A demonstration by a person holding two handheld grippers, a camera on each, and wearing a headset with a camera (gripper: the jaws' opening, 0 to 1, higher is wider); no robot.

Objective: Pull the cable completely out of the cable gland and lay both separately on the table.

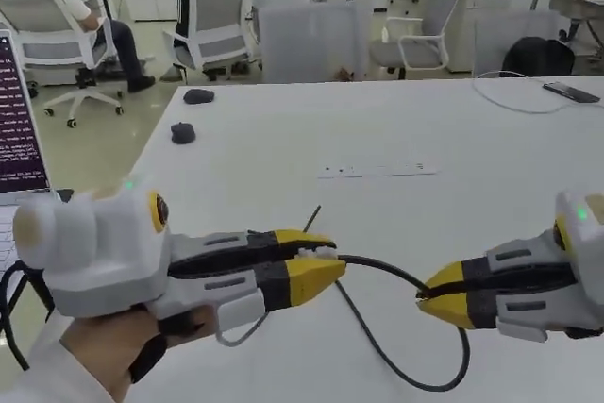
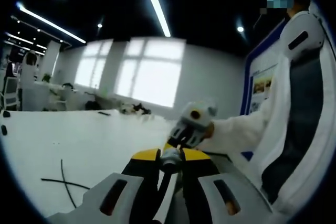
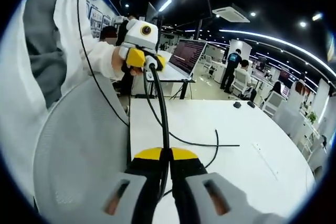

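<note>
- Two handheld grippers face each other low over a white tabletop (image 1: 396, 120), a black cable (image 1: 377, 262) bridging the gap between them.
- The left gripper (image 1: 335, 257) has its yellow jaws closed on the cable gland (image 2: 170, 157), a small silvery fitting at their tips, apparently to anchor it while the cable is drawn away.
- The right gripper (image 1: 422, 293) has its jaws pinched shut on the cable near the gland, lined up along it so a pull would run straight out of the fitting.
- Beyond the right gripper the cable drops in a loose loop onto the tabletop, its free end lying flat; the slack leaves the pull room to travel.
- The cable runs into the left jaws where the gland sits, so it looks not yet out; neither part lies free of the jaws.
- A pale label strip (image 1: 377, 170) on the tabletop and a purple-lit laptop screen (image 1: 19, 129) at the left edge both carry writing too small to read; no brand is legible on either gripper.
</note>
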